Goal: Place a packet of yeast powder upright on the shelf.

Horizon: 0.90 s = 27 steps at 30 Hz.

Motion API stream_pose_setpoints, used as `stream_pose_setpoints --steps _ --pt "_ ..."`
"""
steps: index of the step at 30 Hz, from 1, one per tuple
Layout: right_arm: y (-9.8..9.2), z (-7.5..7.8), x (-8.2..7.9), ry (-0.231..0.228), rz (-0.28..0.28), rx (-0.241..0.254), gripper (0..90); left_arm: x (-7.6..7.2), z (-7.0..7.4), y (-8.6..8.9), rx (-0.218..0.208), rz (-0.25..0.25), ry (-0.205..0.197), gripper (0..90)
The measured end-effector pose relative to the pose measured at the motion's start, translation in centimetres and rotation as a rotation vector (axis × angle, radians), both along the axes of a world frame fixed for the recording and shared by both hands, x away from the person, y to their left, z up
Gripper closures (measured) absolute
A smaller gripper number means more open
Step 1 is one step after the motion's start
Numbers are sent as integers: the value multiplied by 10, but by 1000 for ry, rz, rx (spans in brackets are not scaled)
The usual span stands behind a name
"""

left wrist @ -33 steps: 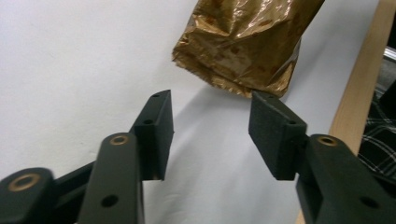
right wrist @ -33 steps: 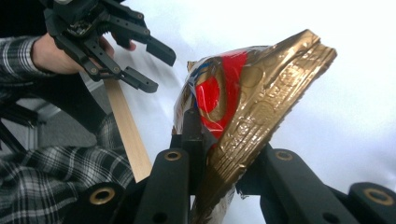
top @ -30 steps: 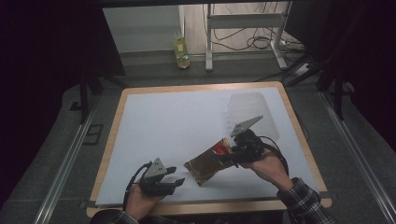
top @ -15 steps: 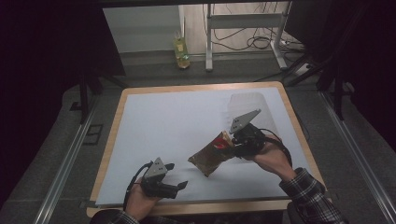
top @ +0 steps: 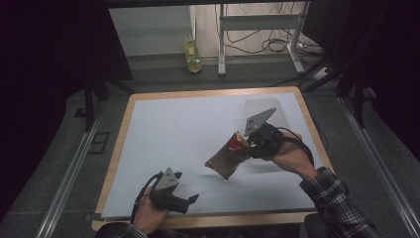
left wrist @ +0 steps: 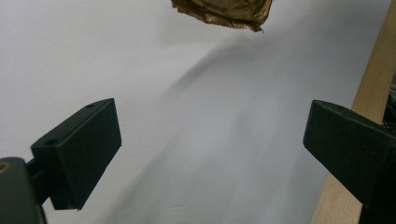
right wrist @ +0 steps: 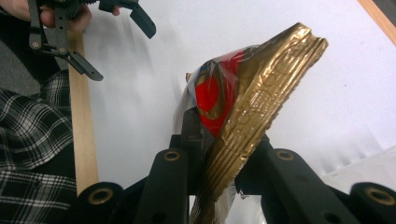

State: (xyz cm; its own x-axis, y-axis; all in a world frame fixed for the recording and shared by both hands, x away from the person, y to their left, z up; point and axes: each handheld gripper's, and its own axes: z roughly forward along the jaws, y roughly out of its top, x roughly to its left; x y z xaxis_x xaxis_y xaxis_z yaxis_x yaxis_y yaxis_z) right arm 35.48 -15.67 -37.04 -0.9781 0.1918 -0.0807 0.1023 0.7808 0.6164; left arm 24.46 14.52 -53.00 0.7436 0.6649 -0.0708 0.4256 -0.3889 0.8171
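Note:
A crinkled gold snack bag (top: 227,159) with a red patch hangs tilted above the white table top, its lower end clear of the surface. My right gripper (top: 249,144) is shut on its upper sealed edge; in the right gripper view the bag (right wrist: 254,100) rises from between the jaws of that gripper (right wrist: 219,161). My left gripper (top: 185,188) rests near the table's front edge, open with nothing in it. In the left gripper view that gripper (left wrist: 210,144) has its jaws spread wide over bare table, with the bag's bottom edge (left wrist: 219,11) farther off.
A clear plastic container (top: 263,108) sits on the table behind the right gripper. The wooden table rim (left wrist: 371,88) runs close beside the left gripper. A yellow bottle (top: 192,53) and metal stand legs (top: 221,44) are on the floor beyond the table.
The right gripper has carried the bag upward and toward the back right, lifting it off the table. The left gripper has barely moved.

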Motion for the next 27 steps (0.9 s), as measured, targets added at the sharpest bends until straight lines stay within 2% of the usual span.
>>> stream_pose_setpoints --steps 7,10,14,19,27 --pt "1 11 8 -16 23 -12 761 -2 1 0 34 20 -5 32" --pt "0 15 14 -17 31 -17 761 -2 1 1 25 18 1 31" --pt "0 19 19 -21 47 -20 761 -3 3 1 36 20 -14 55" --pt "0 28 26 -21 48 -34 762 -5 4 2 37 -6 -6 98" --pt "1 37 34 -34 69 -46 763 -7 4 0 55 -10 -13 103"
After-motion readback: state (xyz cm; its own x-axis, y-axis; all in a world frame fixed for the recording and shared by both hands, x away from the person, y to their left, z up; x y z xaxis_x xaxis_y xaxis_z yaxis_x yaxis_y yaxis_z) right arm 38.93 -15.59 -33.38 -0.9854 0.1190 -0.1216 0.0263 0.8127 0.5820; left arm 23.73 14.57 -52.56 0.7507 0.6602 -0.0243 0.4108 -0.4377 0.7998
